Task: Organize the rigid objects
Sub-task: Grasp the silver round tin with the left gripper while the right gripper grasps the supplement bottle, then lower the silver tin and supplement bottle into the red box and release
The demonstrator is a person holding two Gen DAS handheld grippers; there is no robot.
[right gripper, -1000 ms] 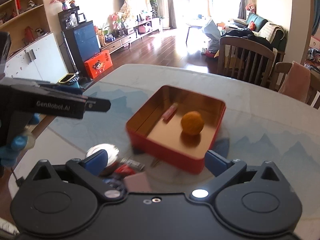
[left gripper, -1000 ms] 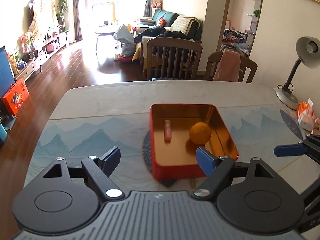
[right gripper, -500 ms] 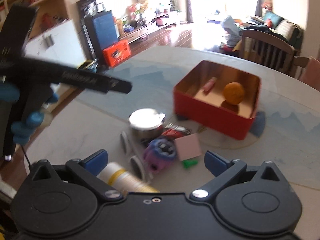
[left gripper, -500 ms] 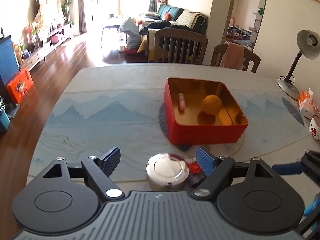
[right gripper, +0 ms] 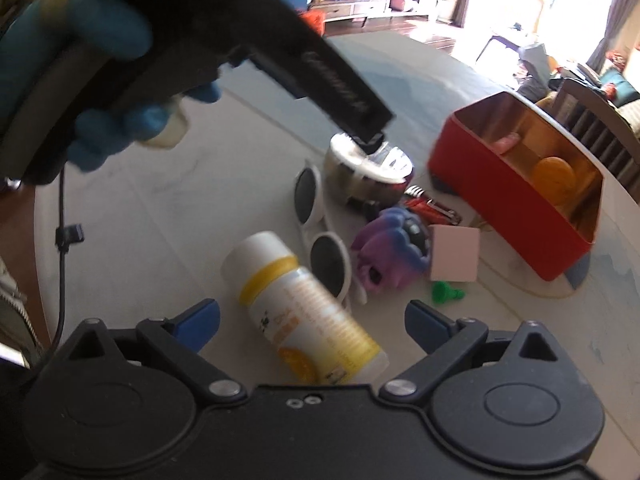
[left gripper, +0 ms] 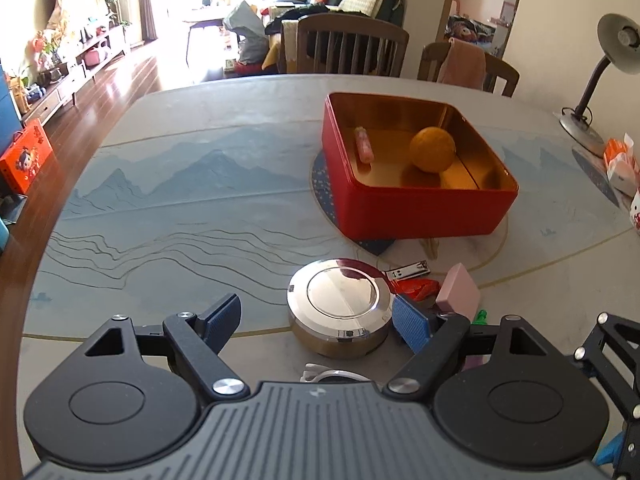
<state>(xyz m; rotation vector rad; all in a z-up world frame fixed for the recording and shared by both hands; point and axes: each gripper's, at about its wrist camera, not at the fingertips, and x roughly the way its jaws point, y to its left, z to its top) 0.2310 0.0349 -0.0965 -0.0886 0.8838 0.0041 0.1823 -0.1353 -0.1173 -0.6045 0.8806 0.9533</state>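
Observation:
A red tin box (left gripper: 416, 200) on the table holds an orange (left gripper: 433, 149) and a pink tube (left gripper: 364, 144). Nearer lies a round silver tin (left gripper: 340, 306), between the fingers of my open left gripper (left gripper: 316, 322); the right pad sits at its edge, the left pad apart. In the right wrist view a white bottle with a yellow band (right gripper: 308, 308) lies between the jaws of my right gripper (right gripper: 314, 322), which are closing without touching it. Around it lie white sunglasses (right gripper: 320, 224), a purple toy (right gripper: 390, 248), a pink block (right gripper: 454, 254) and a green piece (right gripper: 444, 292).
A gloved hand (right gripper: 108, 40) holds the left gripper's body over the silver tin (right gripper: 368, 172). A red nail clipper (right gripper: 432, 206) lies beside the red tin (right gripper: 512, 196). A desk lamp (left gripper: 600, 80) and packets (left gripper: 618, 160) stand at the right edge; chairs (left gripper: 344, 44) behind the table.
Both grippers have sunk and drawn back from the red tin to the near pile. The silver tin came between the left fingers, the bottle between the right fingers. The right view rolled.

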